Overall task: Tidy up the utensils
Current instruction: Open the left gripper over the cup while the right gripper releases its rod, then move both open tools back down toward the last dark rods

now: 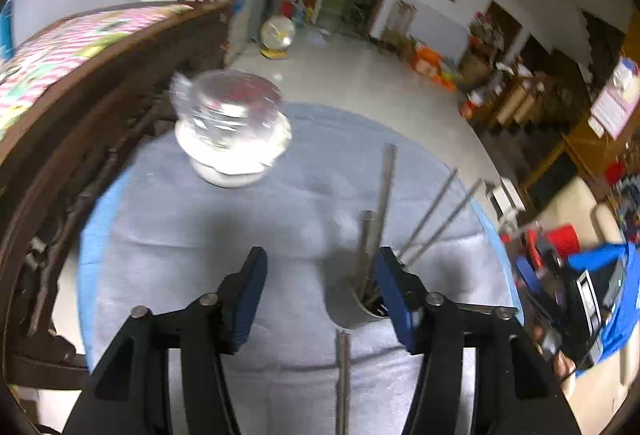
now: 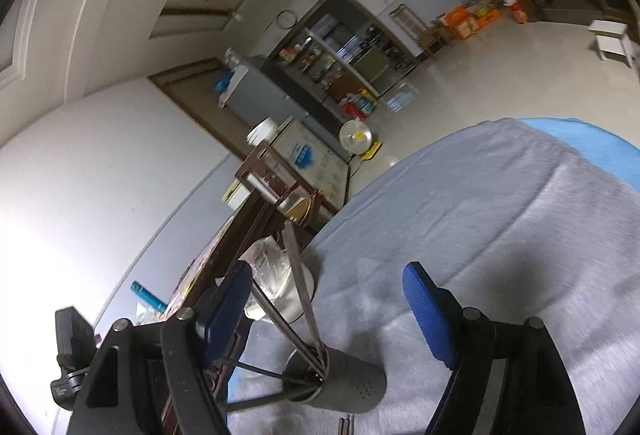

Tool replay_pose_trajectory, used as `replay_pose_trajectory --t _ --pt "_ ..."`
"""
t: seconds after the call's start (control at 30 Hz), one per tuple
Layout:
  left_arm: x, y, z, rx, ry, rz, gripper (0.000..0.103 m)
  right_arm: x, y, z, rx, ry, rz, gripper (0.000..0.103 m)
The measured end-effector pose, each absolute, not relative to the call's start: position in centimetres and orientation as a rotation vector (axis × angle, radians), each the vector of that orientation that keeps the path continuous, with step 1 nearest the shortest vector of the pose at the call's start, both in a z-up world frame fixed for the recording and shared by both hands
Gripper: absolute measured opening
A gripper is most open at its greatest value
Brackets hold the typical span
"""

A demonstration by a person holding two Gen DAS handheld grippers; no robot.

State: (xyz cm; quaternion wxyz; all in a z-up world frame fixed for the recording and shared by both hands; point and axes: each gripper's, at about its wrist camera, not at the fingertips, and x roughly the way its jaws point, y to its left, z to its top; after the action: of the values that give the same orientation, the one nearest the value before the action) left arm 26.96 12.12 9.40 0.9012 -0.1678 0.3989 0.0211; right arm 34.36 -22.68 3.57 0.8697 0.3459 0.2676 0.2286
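A grey utensil holder [image 1: 352, 305] stands on the blue-grey cloth with several metal utensils [image 1: 384, 191] sticking out of it. My left gripper [image 1: 320, 271] is open and empty just above it, its right finger beside the holder's rim. One metal utensil [image 1: 343, 375] lies on the cloth below the holder. In the right wrist view the holder [image 2: 344, 383] appears tilted, with utensils [image 2: 300, 275] fanning out. My right gripper [image 2: 328, 295] is open and empty above it.
A white bowl with clear plastic wrap [image 1: 232, 127] sits at the far left of the cloth [image 1: 200, 227]; it also shows in the right wrist view [image 2: 276, 283]. A dark wooden bed frame [image 1: 100, 87] borders the left. The table's blue edge [image 2: 592, 143] drops to the floor.
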Motion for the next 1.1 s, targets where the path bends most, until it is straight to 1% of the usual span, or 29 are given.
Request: replay_pose_trajectory --t 0.03,0.13,0.23,0.37,0.5,0.6,0.77,1.1 --pt "26.0 12.8 9.5 -0.356 0.806 0.062 0.067 33.9 -23.1 3.5 0.727 0.563 0.469 0.081" --pt "23.7 14.3 8.8 -0.368 0.782 0.108 0.071 31.8 -24.3 3.0 0.734 0.597 0.434 0.081" --pt "21.7 15.5 6.3 -0.377 0.817 0.144 0.072 29.3 -24.9 1.2 0.725 0.668 0.395 0.081" --pt "19.9 16.4 1.5 -0.394 0.922 0.164 0.072 26.5 -24.8 -2.1 0.734 0.782 0.395 0.081" --pt "18.3 16.2 -3.5 -0.39 1.035 0.192 0.072 23.6 -23.8 -5.3 0.705 0.883 0.395 0.081" --pt "17.5 14.8 -5.9 -0.32 1.089 0.199 0.072 22.3 -23.1 -6.7 0.685 0.916 0.391 0.081" --pt "16.8 13.0 -7.5 -0.229 1.108 0.2 0.072 20.8 -21.9 -7.8 0.626 0.93 0.384 0.081" --pt "16.0 11.0 -10.1 -0.17 1.162 0.201 0.072 19.9 -20.7 -9.5 0.57 0.964 0.361 0.081"
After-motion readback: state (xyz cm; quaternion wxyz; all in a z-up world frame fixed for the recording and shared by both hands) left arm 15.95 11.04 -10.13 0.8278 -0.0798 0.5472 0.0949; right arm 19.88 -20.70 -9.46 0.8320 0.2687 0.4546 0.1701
